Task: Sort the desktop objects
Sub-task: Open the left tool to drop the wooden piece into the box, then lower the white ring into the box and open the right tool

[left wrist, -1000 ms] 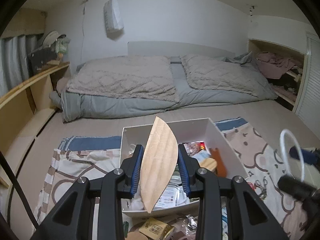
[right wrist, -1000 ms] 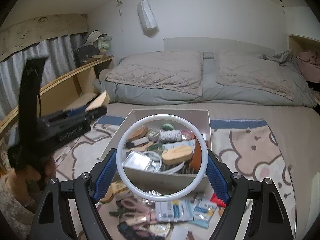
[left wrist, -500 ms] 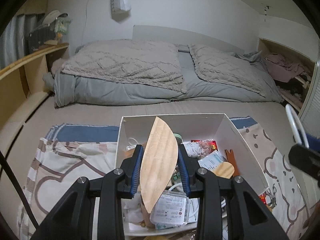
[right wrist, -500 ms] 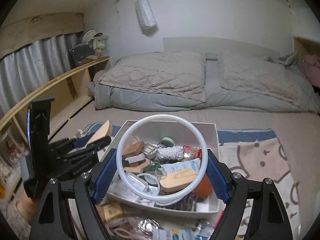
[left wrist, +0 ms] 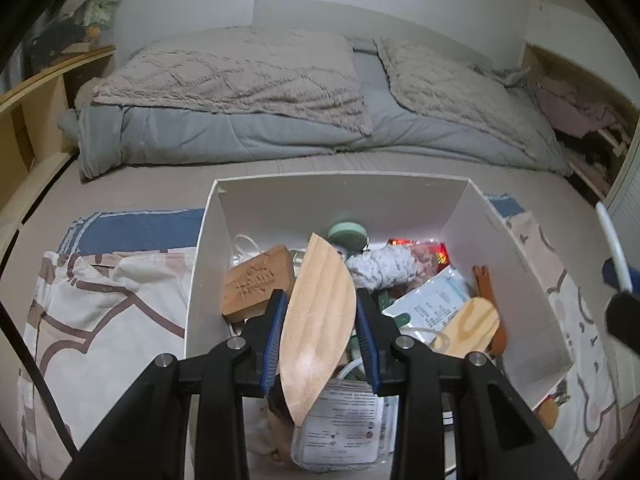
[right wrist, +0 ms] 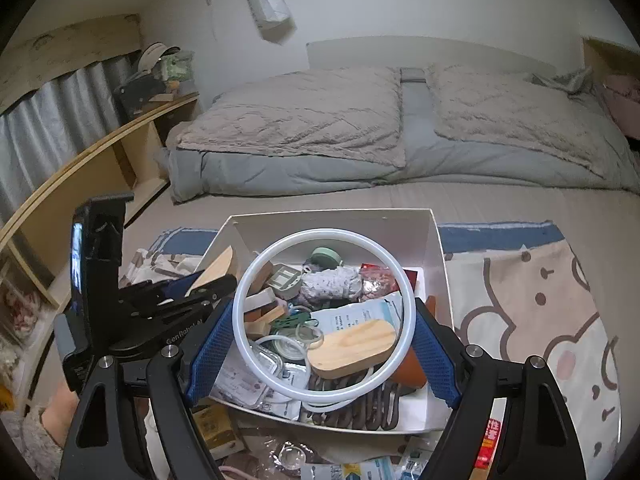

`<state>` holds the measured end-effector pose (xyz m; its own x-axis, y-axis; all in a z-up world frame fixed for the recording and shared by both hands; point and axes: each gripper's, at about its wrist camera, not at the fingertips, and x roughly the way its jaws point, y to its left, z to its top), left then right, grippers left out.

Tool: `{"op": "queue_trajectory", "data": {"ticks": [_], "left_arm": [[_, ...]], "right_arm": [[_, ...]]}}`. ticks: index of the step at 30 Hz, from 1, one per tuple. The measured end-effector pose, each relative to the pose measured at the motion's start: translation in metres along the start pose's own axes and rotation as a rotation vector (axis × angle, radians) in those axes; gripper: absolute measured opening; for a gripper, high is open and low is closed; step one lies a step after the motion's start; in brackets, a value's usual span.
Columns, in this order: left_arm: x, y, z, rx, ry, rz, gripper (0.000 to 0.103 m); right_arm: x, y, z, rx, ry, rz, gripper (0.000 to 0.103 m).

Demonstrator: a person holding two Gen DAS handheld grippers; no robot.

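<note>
My left gripper (left wrist: 319, 300) is shut on a leaf-shaped wooden piece (left wrist: 316, 328), held upright on edge above the near left part of an open white box (left wrist: 340, 200). The right wrist view shows this gripper (right wrist: 208, 284) and its wooden piece (right wrist: 218, 266) over the box's left wall. My right gripper (right wrist: 323, 312) is shut on a white plastic ring (right wrist: 324, 234), held upright over the box (right wrist: 332, 222). Inside the box lie a carved wooden block (left wrist: 258, 280), an oval wooden piece (right wrist: 352, 346), a grey cloth bundle (right wrist: 332, 284) and paper packets.
The box stands on a patterned cloth (right wrist: 540, 300) spread on the floor. Several loose packets and small items (right wrist: 360, 464) lie before its near wall. A bed with grey blankets (left wrist: 280, 92) fills the space behind. A wooden shelf (right wrist: 100, 152) runs along the left.
Both grippers have come forward and down over the box, which now fills more of each view. The wooden piece and the ring stay gripped as before.
</note>
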<state>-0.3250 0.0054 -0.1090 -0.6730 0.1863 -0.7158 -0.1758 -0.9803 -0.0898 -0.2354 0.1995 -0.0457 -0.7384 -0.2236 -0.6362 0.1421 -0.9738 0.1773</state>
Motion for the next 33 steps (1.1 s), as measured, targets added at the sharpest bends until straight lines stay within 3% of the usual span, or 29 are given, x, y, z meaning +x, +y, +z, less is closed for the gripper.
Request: {"op": "queue_trajectory", "data": {"ticks": [7,17,18,21,33], "left_arm": [[0.018,0.006,-0.005,0.033,0.059,-0.002,0.034],[0.029,0.013,-0.009,0.070,0.083,-0.009,0.034],[0.029,0.014,-0.010,0.067,0.083,-0.013,0.035],[0.029,0.019,-0.010,0.041,0.073,-0.018,0.054],[0.019,0.026,-0.013,0.020,0.048,-0.051,0.063]], "right_arm": [[0.011,-0.006,0.000,0.011,0.017,-0.007,0.084],[0.027,-0.009,0.000,0.038,0.034,-0.010,0.084],[0.028,-0.009,0.000,0.039,0.036,-0.009,0.084],[0.033,-0.009,0.000,0.044,0.041,-0.008,0.084],[0.050,-0.015,0.008,0.084,0.030,-0.020,0.084]]}}
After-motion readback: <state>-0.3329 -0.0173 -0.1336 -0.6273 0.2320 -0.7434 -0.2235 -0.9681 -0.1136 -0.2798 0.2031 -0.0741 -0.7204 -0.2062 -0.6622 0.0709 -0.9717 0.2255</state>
